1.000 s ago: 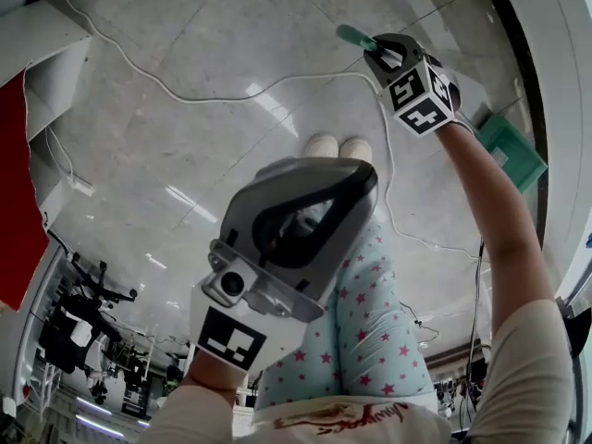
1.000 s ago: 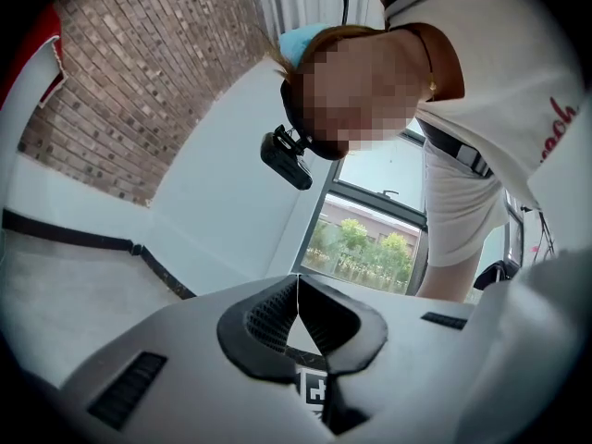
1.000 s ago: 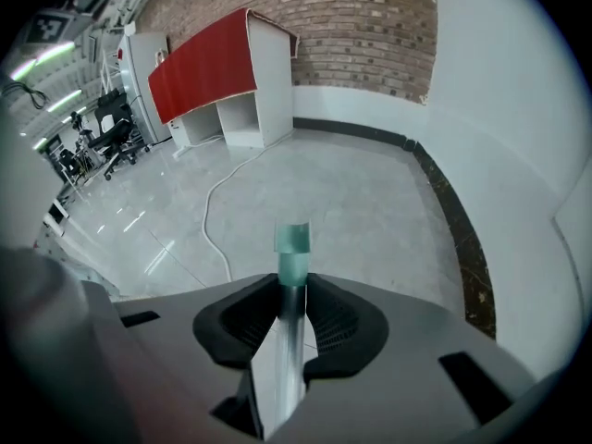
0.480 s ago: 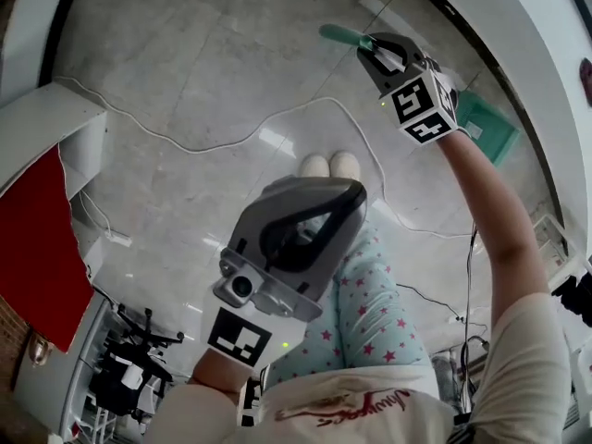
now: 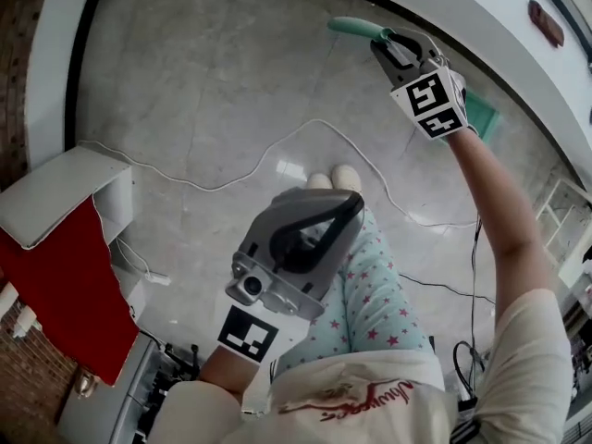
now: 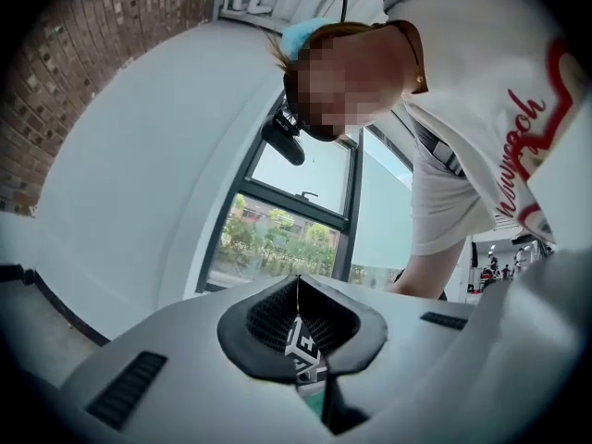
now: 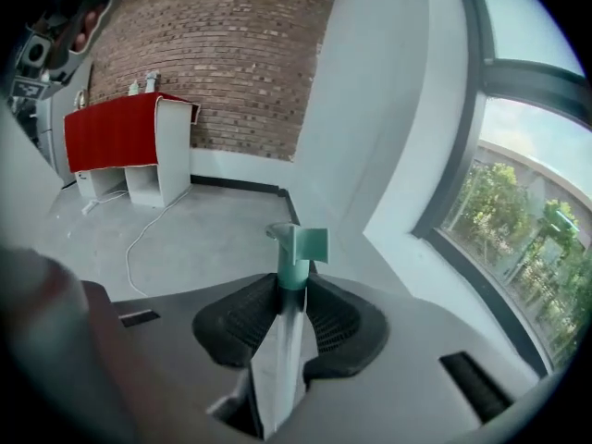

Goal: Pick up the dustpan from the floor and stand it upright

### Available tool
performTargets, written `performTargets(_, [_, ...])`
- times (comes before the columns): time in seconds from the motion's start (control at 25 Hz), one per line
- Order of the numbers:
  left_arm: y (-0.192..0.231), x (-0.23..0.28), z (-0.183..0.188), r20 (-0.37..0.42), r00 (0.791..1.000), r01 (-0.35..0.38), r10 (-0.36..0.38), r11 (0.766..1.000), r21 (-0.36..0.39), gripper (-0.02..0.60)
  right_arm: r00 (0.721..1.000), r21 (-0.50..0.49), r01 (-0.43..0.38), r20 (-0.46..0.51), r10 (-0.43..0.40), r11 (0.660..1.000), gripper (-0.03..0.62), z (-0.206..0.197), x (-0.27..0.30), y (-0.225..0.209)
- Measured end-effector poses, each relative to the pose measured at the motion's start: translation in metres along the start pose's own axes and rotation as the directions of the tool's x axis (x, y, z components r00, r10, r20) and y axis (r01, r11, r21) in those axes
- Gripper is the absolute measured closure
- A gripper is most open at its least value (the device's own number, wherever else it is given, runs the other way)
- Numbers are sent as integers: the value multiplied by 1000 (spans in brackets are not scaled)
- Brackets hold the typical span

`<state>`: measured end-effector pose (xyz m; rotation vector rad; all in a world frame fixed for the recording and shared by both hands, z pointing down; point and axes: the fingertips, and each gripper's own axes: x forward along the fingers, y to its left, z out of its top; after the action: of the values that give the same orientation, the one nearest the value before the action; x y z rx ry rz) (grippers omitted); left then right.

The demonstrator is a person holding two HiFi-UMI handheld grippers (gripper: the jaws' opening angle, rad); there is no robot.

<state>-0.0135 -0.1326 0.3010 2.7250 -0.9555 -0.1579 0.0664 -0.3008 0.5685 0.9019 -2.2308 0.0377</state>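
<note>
Right jaws: the right gripper [image 7: 290,296] is clenched on the dustpan [image 5: 481,115], its pads pressing the silver shaft of the handle [image 7: 294,248] just below the green grip, which sticks out past them.
Why held so: a grip near the handle's top probably lets the pan [image 5: 485,120] hang and swing down, which should help in standing it up.
Left jaws: the left gripper [image 6: 298,314] is closed on itself, with nothing between the pads.
Why there: it looks like the spare hand, kept close to the body above the legs, well apart from the dustpan.
Dustpan's place: in the right gripper, out over the grey floor [image 5: 213,81]. The handle slants, so it is not upright yet.
Hidden: most of the pan lies behind the right gripper and forearm. Only a green corner shows, and I cannot tell whether it touches the floor.
Around: a white cable [image 5: 277,146] trails across the floor, and a table [image 7: 120,132] draped in red stands by the brick wall.
</note>
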Motion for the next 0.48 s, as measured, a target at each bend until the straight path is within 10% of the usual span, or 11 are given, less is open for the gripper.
performTargets(0.48, [-82,67,16,-44,982,181,-182,983,-31,561,952,264,290,17,-305,920,485,-37,-122,-142])
